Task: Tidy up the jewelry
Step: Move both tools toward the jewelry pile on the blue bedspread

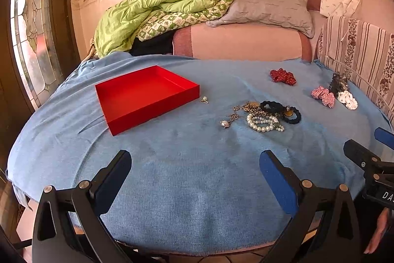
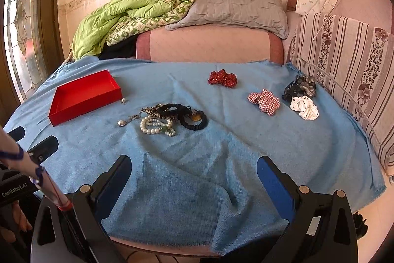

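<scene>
Both spread wide, empty: left gripper [image 1: 194, 179], right gripper [image 2: 194, 181]. Ahead, white pearl bead bracelet [image 2: 157, 126], nearer the right; shallow red rectangular tray [image 1: 145, 95] left of it.

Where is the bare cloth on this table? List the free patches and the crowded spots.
Free: the near strip of blue tablecloth between both open grippers and the pearl bracelets; the far middle between the shallow red cardboard tray and the red dotted scrunchie. Crowded: the tangle of bracelets and black hair ties, and the scrunchie cluster with the checked scrunchie at right.
</scene>
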### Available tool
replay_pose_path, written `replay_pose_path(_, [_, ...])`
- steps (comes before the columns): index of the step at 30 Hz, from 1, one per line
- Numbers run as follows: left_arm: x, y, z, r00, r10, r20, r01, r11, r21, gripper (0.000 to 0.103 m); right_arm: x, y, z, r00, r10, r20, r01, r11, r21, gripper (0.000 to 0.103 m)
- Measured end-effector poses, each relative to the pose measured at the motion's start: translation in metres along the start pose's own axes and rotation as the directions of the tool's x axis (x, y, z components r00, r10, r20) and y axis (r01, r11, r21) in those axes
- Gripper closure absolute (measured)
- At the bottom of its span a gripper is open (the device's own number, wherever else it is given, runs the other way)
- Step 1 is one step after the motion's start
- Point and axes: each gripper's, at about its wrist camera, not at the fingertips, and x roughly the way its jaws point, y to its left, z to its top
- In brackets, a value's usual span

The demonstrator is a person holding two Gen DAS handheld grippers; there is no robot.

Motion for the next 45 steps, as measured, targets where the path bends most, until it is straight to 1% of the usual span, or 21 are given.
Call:
replay_pose_path(8, [0.008, 0.000, 0.001, 1.000, -0.007, -0.021, 0.007, 1.000, -0.014, 0.000, 0.006, -0.001, 0.000, 1.000, 0.000, -0.017, 0.000, 1.000, -0.004, 0.000])
replay_pose_path(11, [0.014, 0.001, 0.001, 0.999, -0.011, -0.039, 0.010, 1.000, -0.017, 0.000, 0.011, -0.001, 0.002, 1.000, -0.009, -0.028, 0.008, 1.000, -0.006, 0.000])
replay_pose_path(15, [0.024, 0.001, 0.003, 0.998, -0.018, -0.065, 0.016, 1.000, -0.027, 0.000, 0.018, -0.005, 0.005, 0.999, 0.010, -0.043, -0.009, 1.000, 0.016, 0.000])
replay_pose_path(19, [0.033, -0.001, 0.005, 0.996, -0.022, -0.083, 0.020, 1.000, -0.024, 0.000, 0.029, -0.006, 0.007, 0.998, 0.007, -0.065, -0.006, 1.000, 0.013, 0.000])
replay_pose_path(22, [0.041, 0.001, 0.009, 0.995, -0.031, -0.099, 0.028, 0.999, -0.033, 0.000, 0.037, -0.007, 0.013, 0.996, 0.035, -0.080, -0.033, 0.999, 0.020, 0.000])
replay_pose_path(26, [0.053, 0.008, 0.018, 0.993, -0.037, -0.108, 0.033, 0.999, -0.043, 0.000, 0.049, -0.010, 0.025, 0.997, 0.041, -0.069, -0.039, 0.999, 0.024, 0.000])
replay_pose_path(29, [0.064, 0.013, 0.027, 0.990, -0.067, -0.125, 0.062, 0.997, -0.051, 0.000, 0.061, -0.015, 0.033, 0.995, 0.051, -0.082, -0.048, 0.998, 0.038, 0.001])
replay_pose_path(32, [0.080, 0.015, 0.034, 0.983, -0.101, -0.156, 0.094, 0.994, -0.051, 0.000, 0.078, -0.017, 0.037, 0.989, 0.077, -0.129, -0.070, 0.996, 0.057, 0.006])
replay_pose_path(34, [0.092, 0.017, 0.037, 0.974, -0.130, -0.186, 0.121, 0.991, -0.059, 0.000, 0.086, -0.019, 0.039, 0.983, 0.110, -0.150, -0.099, 0.992, 0.079, 0.014])
replay_pose_path(35, [0.097, 0.017, 0.038, 0.970, -0.144, -0.196, 0.135, 0.989, -0.059, 0.000, 0.090, -0.021, 0.040, 0.979, 0.125, -0.163, -0.111, 0.990, 0.092, 0.022])
replay_pose_path(36, [0.103, 0.017, 0.039, 0.966, -0.153, -0.209, 0.145, 0.988, -0.054, 0.000, 0.094, -0.022, 0.041, 0.976, 0.133, -0.172, -0.117, 0.988, 0.102, 0.024])
replay_pose_path(38, [0.109, 0.016, 0.041, 0.962, -0.162, -0.219, 0.155, 0.987, -0.049, 0.000, 0.099, -0.025, 0.044, 0.975, 0.140, -0.171, -0.121, 0.986, 0.115, 0.026])
replay_pose_path(41, [0.122, 0.017, 0.044, 0.950, -0.194, -0.244, 0.185, 0.981, -0.060, 0.000, 0.104, -0.026, 0.049, 0.975, 0.144, -0.169, -0.124, 0.984, 0.125, 0.027])
replay_pose_path(45, [0.136, 0.011, 0.048, 0.944, -0.204, -0.259, 0.200, 0.979, -0.042, 0.000, 0.108, -0.029, 0.055, 0.977, 0.143, -0.157, -0.120, 0.982, 0.145, 0.027])
